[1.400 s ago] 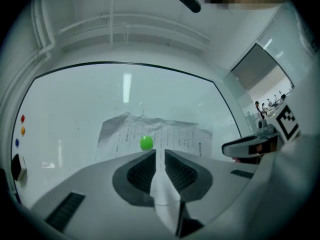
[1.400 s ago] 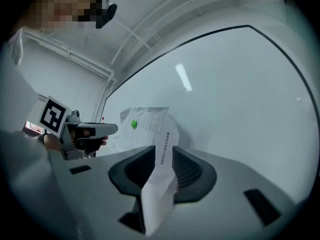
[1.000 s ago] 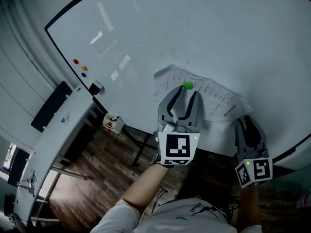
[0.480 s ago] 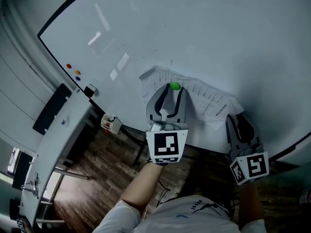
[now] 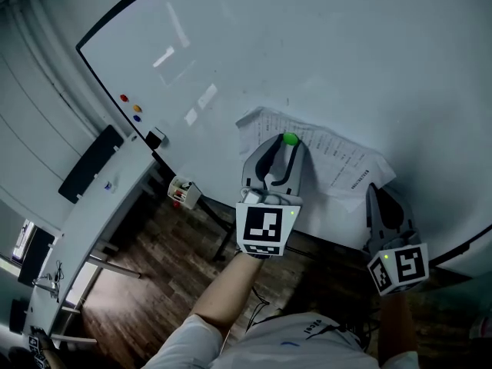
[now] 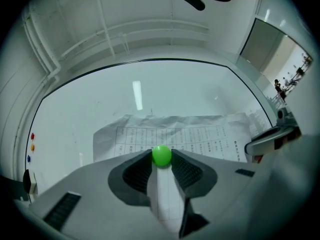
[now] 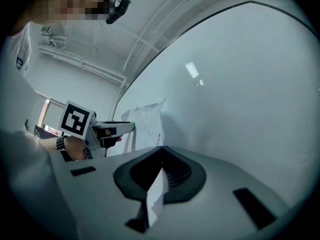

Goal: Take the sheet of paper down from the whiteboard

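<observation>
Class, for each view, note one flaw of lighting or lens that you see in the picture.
Head view: lamp glare streaks the whiteboard, whose edge bows; left gripper view: a glare bar above the paper, magnet sharp, corners black; right gripper view: glare spot, mosaic patch top left.

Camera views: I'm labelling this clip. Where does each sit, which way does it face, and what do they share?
Head view: on the person's head, looking steeply down at the whiteboard and sheet of paper; shows left gripper, right gripper, left forearm.
Left gripper view: on the left gripper, along its jaws closing on the green magnet.
Right gripper view: on the right gripper, jaws shut on the sheet's edge; shows the left hand.
Shared: sheet and whiteboard in all three.
</observation>
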The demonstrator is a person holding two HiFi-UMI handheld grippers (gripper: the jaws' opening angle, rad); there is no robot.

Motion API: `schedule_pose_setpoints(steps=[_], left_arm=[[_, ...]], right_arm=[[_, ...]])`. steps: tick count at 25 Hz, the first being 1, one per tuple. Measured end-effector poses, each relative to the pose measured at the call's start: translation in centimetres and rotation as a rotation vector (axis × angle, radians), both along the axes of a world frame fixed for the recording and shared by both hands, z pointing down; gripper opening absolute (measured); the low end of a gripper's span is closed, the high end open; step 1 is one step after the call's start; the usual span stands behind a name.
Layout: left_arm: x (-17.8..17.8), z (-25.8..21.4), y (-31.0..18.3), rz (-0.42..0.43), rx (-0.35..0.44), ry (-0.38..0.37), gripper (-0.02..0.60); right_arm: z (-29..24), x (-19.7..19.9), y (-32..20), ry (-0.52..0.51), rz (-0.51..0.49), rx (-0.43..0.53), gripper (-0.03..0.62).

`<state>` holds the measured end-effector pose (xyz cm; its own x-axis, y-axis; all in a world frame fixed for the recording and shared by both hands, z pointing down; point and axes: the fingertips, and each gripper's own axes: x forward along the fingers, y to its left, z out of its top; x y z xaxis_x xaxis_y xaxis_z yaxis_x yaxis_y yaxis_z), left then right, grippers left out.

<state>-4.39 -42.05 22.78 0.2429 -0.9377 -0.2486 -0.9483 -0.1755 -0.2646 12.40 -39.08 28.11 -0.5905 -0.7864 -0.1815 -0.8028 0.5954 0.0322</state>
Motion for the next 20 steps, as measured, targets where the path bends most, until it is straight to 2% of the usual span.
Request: schedule_pose_setpoints(steps=[7, 12, 20], left_arm=[[0.1, 0.1, 0.7, 0.012, -0.009, 0.032, 0.132], [0.8, 0.8, 3.5, 0.023, -0.020, 0.063, 0.132], [-1.4, 6.1, 8.8, -0.067, -0.130, 0.105, 0.132]], right_arm=[[-0.5, 0.3, 0.1, -0.071, -0.066, -0.054, 0.014], [0.1, 0.3, 0.9, -0.082, -0.114, -0.107, 0.014], [4.4, -2.3, 2.2, -0.138, -0.245, -0.287, 0.014]])
